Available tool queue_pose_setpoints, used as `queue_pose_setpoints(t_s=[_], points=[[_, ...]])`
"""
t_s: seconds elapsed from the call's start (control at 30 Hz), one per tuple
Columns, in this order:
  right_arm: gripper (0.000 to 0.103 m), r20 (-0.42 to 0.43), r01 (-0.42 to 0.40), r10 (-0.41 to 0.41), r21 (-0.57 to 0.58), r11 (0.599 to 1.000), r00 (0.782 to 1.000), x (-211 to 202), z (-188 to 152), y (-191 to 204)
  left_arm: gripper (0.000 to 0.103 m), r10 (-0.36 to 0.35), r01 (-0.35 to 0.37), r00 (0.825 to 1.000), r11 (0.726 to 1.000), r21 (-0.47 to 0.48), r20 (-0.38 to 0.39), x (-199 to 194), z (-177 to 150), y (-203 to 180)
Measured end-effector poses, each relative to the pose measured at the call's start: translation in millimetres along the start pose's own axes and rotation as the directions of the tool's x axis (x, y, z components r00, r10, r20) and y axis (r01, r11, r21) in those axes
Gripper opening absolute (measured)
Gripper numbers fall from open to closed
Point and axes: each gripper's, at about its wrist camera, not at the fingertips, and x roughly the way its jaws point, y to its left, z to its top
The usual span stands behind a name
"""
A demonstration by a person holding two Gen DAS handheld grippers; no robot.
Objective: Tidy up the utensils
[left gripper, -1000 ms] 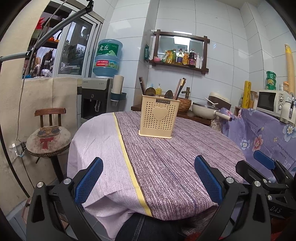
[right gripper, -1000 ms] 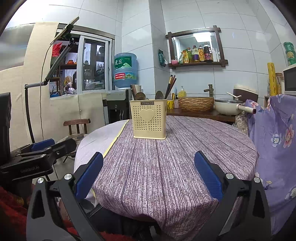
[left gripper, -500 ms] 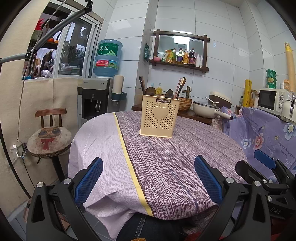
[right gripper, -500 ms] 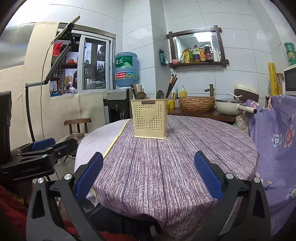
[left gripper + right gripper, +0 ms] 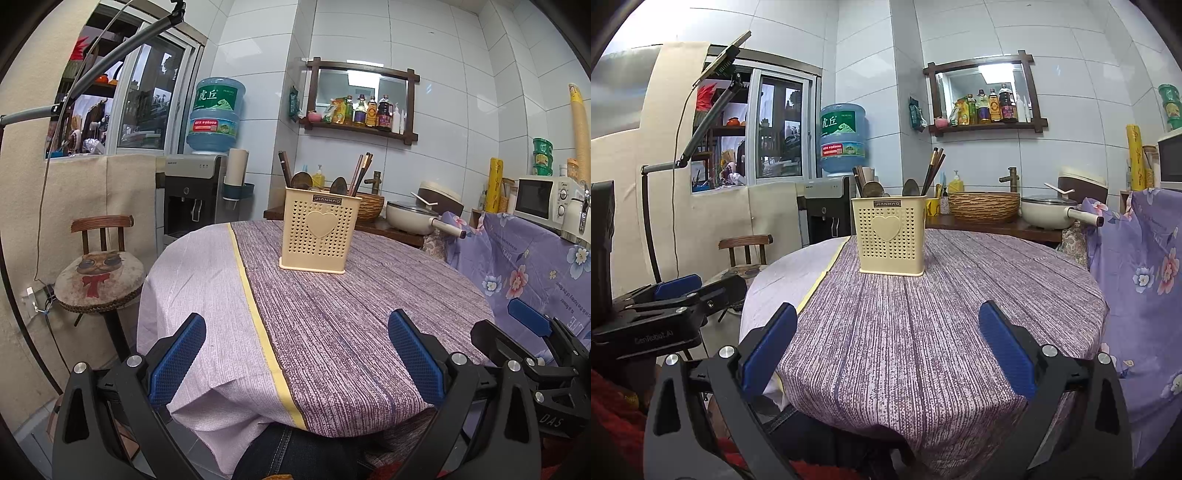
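Observation:
A cream plastic utensil holder (image 5: pixel 319 230) with a heart on its front stands upright on the round table (image 5: pixel 332 325); it also shows in the right wrist view (image 5: pixel 891 236). Chopsticks (image 5: pixel 360 173) and spoons (image 5: pixel 302 180) stick up out of it. My left gripper (image 5: pixel 295 356) is open and empty at the table's near edge, well short of the holder. My right gripper (image 5: pixel 886 347) is open and empty, likewise at the near edge. Each gripper shows at the side of the other's view.
A purple striped cloth with a yellow band (image 5: pixel 258 310) covers the table. A stool with a cat cushion (image 5: pixel 99 273) stands left. A water dispenser (image 5: pixel 199 195), a counter with a basket and pot (image 5: pixel 413 218), and a floral-draped surface (image 5: pixel 535 266) lie behind and right.
Both grippers have crept slightly forward or steadied; the holder looks marginally nearer. Nothing was taken hold of or let go.

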Motion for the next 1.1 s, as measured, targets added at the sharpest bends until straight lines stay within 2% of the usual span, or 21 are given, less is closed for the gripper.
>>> queue_pose_setpoints(t_s=[1.1], points=[[0.097,-0.005,-0.003,0.003,0.0,1.0,1.0,-0.6,-1.3,-1.4,0.098,0.007,-0.007,1.0,1.0,0.006,0.002,-1.2,-2.6,3.6]])
